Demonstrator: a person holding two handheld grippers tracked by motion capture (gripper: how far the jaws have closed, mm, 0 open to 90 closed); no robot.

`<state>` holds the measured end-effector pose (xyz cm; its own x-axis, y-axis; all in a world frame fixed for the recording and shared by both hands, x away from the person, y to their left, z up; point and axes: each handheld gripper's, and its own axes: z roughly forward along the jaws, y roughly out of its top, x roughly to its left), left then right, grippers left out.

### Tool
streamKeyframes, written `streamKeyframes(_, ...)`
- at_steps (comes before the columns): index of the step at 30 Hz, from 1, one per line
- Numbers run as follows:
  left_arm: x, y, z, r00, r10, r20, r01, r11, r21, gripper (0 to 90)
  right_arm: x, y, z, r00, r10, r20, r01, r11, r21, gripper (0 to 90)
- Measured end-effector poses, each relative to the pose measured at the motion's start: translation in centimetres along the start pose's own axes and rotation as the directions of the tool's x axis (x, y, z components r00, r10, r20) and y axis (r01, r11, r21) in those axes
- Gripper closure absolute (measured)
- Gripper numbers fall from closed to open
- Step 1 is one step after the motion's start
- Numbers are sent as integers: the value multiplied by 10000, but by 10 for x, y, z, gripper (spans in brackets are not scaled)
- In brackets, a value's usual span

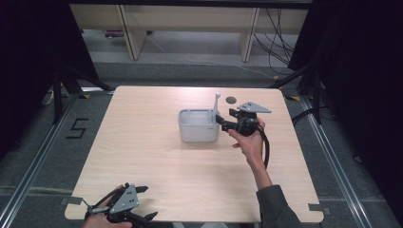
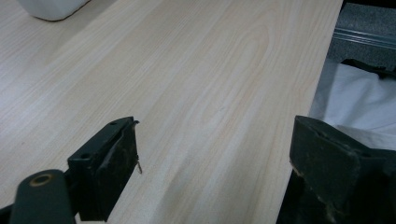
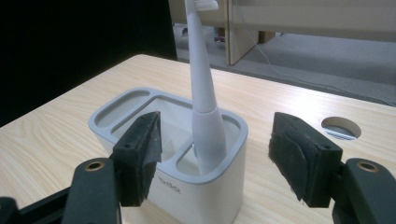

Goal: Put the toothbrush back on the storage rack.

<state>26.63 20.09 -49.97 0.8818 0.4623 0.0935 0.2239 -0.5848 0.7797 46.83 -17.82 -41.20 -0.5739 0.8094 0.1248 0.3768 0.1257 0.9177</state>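
Note:
A white holder (image 1: pixel 198 127) with several compartments stands a little right of the table's middle. A white toothbrush (image 1: pixel 217 102) stands upright in its right-hand compartment, leaning slightly. My right gripper (image 1: pixel 219 121) is level at the holder's right side and open. In the right gripper view the toothbrush (image 3: pixel 203 93) rises from the holder (image 3: pixel 205 196) between my right gripper's (image 3: pixel 215 119) wide-apart pads (image 3: pixel 142 149), which touch nothing. My left gripper (image 1: pixel 148 203) rests at the table's front left corner, open and holding nothing. In its own view the left gripper (image 2: pixel 215 128) spans bare wood.
A round cable hole (image 1: pixel 231 99) sits in the tabletop (image 1: pixel 142 142) just behind the right gripper, also seen as hole (image 3: pixel 341 127). The holder's corner (image 2: pixel 51 7) shows far off in the left gripper view. White cloth (image 2: pixel 359 102) lies past the table's edge.

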Motion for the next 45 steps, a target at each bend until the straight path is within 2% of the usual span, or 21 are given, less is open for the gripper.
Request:
streamKeyframes(4, 0, 1, -1, 9999, 121, 17, -121, 9998, 139, 147, 1, -1, -2, 9999, 132, -3, -132, 9999, 106, 343)
streamKeyframes(6, 0, 0, 1, 10000, -33, -27, 33, 10000, -67, 147, 1, -2, -2, 10000, 9, 10, -9, 10000, 96, 340)
streamKeyframes(9, 1, 1, -1, 9999, 104, 26, -104, 9999, 98, 147, 4, -3, -3, 9999, 167, -2, -167, 9998, 85, 331)
streamKeyframes(13, 0, 1, -1, 10000, 10, 41, -10, 10000, -12, 147, 6, -3, -5, 10000, -95, -20, 95, 9998, 180, 315)
streamKeyframes(15, 0, 0, -1, 10000, -7, -7, 7, 10000, -76, 147, 8, -4, -6, 10000, 72, -25, -72, 9998, 178, 302)
streamKeyframes(24, -1, 1, 0, 10000, -14, -83, 13, 9999, -113, 147, 13, -11, -10, 9999, -119, -98, 121, 9997, 231, 286)
streamKeyframes(26, 1, 1, -2, 9997, 217, -95, -216, 9997, 88, 147, 14, -12, -11, 9999, 28, -156, -22, 9991, 419, 282)
streamKeyframes(27, -1, 1, 0, 10000, -28, -77, 28, 9999, -120, 147, 16, -13, -12, 9998, 158, -155, -151, 9989, 447, 281)
streamKeyframes(28, 0, 1, -1, 10000, -19, -89, 18, 9999, -110, 147, 14, -13, -11, 9994, -276, -209, 284, 9989, 371, 278)
streamKeyframes(29, -1, 1, -1, 9999, -29, -98, 28, 9999, -121, 147, 16, -13, -12, 9998, -22, -222, 32, 9990, 436, 276)
streamKeyframes(30, -1, 1, -1, 9999, -31, -98, 30, 9999, -129, 147, 15, -13, -12, 9996, -250, -165, 257, 9986, 457, 274)
streamKeyframes(31, 0, 1, -1, 9999, 68, -100, -68, 10000, -25, 147, 18, -14, -13, 9999, -36, -135, 44, 9986, 531, 272)
streamKeyframes(32, 0, 1, -1, 9999, 67, -91, -67, 10000, -36, 147, 16, -14, -12, 9995, -284, -155, 290, 9987, 417, 271)
streamKeyframes(34, -1, 1, -1, 10000, -22, -93, 21, 9999, -111, 147, 19, -16, -12, 9996, 4, -293, 11, 9986, 529, 269)
streamKeyframes(36, 0, 1, -1, 9999, 78, -106, -79, 10000, -22, 147, 20, -17, -13, 9994, -135, -334, 156, 9979, 627, 269)
streamKeyframes(37, -1, 1, -1, 9999, 44, -101, -44, 10000, -21, 147, 22, -18, -14, 9995, 79, -296, -61, 9982, 596, 269)
streamKeyframes(38, -1, 0, -1, 10000, -27, -90, 26, 10000, -97, 147, 20, -18, -14, 9990, -180, -397, 204, 9980, 604, 268)
streamKeyframes(42, 0, 1, -1, 9999, 87, -101, -87, 10000, -25, 147, 22, -21, -16, 9994, -163, -320, 182, 9981, 594, 260)
streamKeyframes(43, -1, 0, -1, 10000, -2, -94, 1, 10000, -81, 147, 23, -21, -18, 9993, -50, -383, 79, 9970, 769, 257)
streamKeyframes(44, 0, 1, -1, 10000, 3, -6, -3, 10000, -49, 147, 23, -21, -18, 9988, -274, -406, 302, 9972, 689, 257)
streamKeyframes(45, 0, 1, -1, 10000, -7, -16, 7, 10000, -61, 147, 24, -22, -18, 9987, -206, -474, 240, 9971, 717, 257)
